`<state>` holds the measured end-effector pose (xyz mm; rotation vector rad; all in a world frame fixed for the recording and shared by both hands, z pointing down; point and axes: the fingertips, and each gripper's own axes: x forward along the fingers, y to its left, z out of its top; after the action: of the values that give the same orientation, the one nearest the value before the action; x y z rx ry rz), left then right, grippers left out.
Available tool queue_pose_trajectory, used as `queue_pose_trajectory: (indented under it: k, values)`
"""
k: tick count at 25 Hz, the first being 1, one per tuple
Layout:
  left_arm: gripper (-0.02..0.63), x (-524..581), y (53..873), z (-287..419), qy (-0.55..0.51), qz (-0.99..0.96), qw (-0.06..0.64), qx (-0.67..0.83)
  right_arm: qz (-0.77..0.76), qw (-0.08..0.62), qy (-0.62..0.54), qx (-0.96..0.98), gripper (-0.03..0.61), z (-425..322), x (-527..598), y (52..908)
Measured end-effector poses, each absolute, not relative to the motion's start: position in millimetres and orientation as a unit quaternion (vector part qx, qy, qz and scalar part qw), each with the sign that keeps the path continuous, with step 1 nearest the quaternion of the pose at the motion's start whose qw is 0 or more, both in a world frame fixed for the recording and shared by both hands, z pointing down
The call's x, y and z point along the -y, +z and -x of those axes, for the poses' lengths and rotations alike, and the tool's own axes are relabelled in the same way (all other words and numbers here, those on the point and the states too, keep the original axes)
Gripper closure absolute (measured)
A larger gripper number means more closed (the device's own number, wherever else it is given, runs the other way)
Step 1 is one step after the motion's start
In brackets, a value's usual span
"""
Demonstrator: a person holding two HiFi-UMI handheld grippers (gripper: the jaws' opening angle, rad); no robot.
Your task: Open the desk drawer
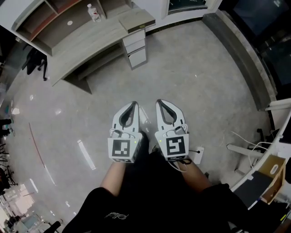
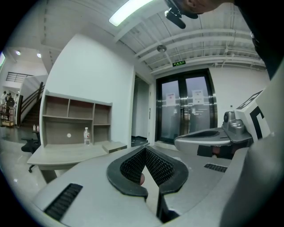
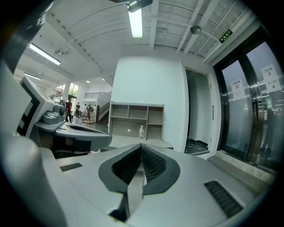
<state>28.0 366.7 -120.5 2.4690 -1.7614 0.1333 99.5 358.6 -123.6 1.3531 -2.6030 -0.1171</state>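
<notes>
A light wooden desk (image 1: 86,48) stands far ahead at the upper left of the head view, with a white drawer unit (image 1: 136,48) under its right end. The drawers look closed. My left gripper (image 1: 134,104) and right gripper (image 1: 159,102) are held side by side over the bare floor, well short of the desk, both shut with nothing between the jaws. In the left gripper view my left gripper (image 2: 145,149) points level toward the desk (image 2: 66,153). The right gripper view shows my right gripper (image 3: 141,145) with the desk (image 3: 128,142) behind it.
A water bottle (image 1: 94,12) stands on the desk below open wall shelves (image 2: 75,119). Glass doors (image 2: 184,108) and a raised ledge (image 1: 241,50) lie to the right. A power strip (image 1: 198,155), cables and a cardboard box (image 1: 272,170) sit at my right.
</notes>
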Motion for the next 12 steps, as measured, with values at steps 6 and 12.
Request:
queue_pose_trajectory:
  k: [6, 12]
  values:
    - [0.609, -306, -115, -8, 0.061, -0.829, 0.058, 0.553, -0.463, 0.110, -0.008, 0.879, 0.572, -61, -294, -124]
    - [0.609, -246, -112, 40, 0.059, -0.827, 0.073, 0.555, -0.450, 0.129, -0.006, 0.884, 0.572, -4, -233, -113]
